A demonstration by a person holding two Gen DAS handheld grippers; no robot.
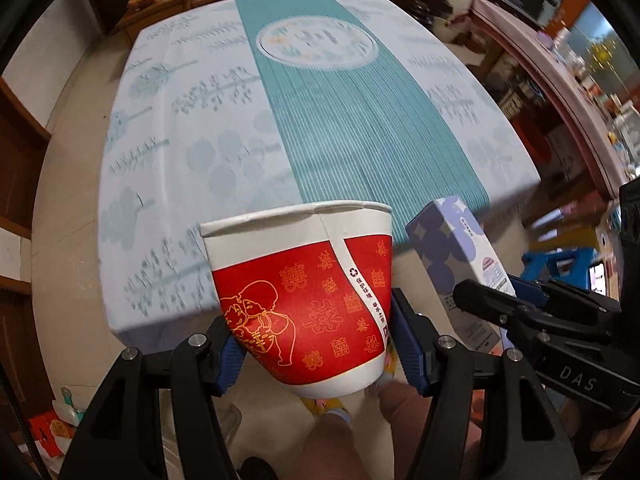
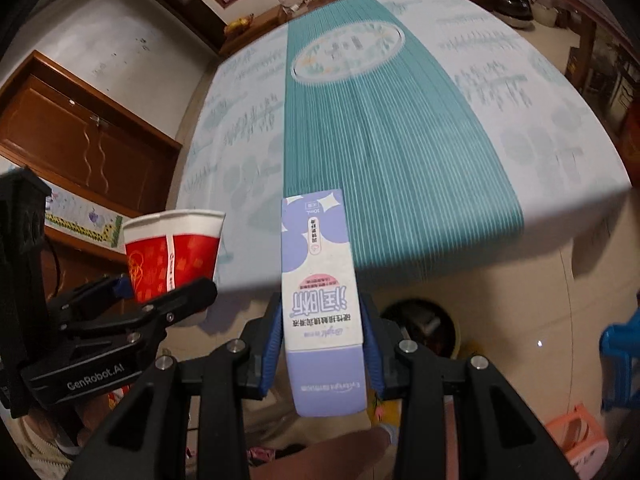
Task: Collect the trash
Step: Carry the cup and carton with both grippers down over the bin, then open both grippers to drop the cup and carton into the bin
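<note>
Teal-striped tablecloth point(image 1: 340, 120), left claw point(image 1: 316, 344) gripping red cup point(image 1: 304, 300), right claw point(image 2: 322, 340) gripping purple box point(image 2: 320, 300), round bin point(image 2: 420, 328) only right view.

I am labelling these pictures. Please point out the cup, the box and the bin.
cup point(image 1: 308, 304): left wrist view, on its red printed side.
box point(image 2: 320, 280): right wrist view, on its white front face.
bin point(image 2: 424, 320): right wrist view, on its dark inside, on the floor.

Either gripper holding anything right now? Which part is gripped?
Both. The left gripper clamps the red paper cup across its lower side walls. The right gripper clamps the purple-and-white box on its two narrow sides, near the lower end.
</note>
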